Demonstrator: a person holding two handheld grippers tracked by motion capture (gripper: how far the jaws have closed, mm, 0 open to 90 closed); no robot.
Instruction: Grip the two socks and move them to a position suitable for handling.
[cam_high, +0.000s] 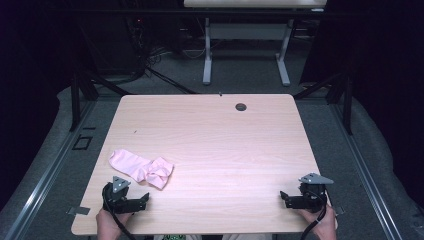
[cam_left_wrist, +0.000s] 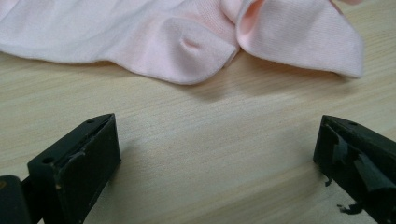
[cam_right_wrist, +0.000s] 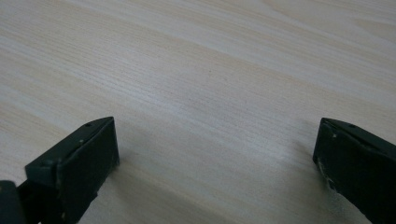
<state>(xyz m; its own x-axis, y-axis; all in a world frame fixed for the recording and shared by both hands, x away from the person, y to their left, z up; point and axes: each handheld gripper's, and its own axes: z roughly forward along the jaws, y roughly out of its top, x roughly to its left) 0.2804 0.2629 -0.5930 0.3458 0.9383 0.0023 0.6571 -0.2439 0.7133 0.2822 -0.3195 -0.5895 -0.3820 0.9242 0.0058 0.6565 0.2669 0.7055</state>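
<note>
Pink sock (cam_high: 141, 168) lies crumpled on my near-left part of the table (cam_high: 225, 135), just ahead of my left gripper (cam_high: 146, 199), and by my reading nothing has been started on it: it sits loose, one end bunched and folded over, and no jaw touches it. Picking it up or straightening it all remains to do. In the left gripper view my jaws stand wide apart with bare wood between them, the sock (cam_left_wrist: 187, 37) just beyond their tips. My right gripper (cam_high: 283, 197) rests well apart at the near-right edge, its jaws equally wide, holding nothing over plain tabletop (cam_right_wrist: 210, 84). Farther off, the table is bare but for a small round grommet (cam_high: 241, 106) near the far edge.
</note>
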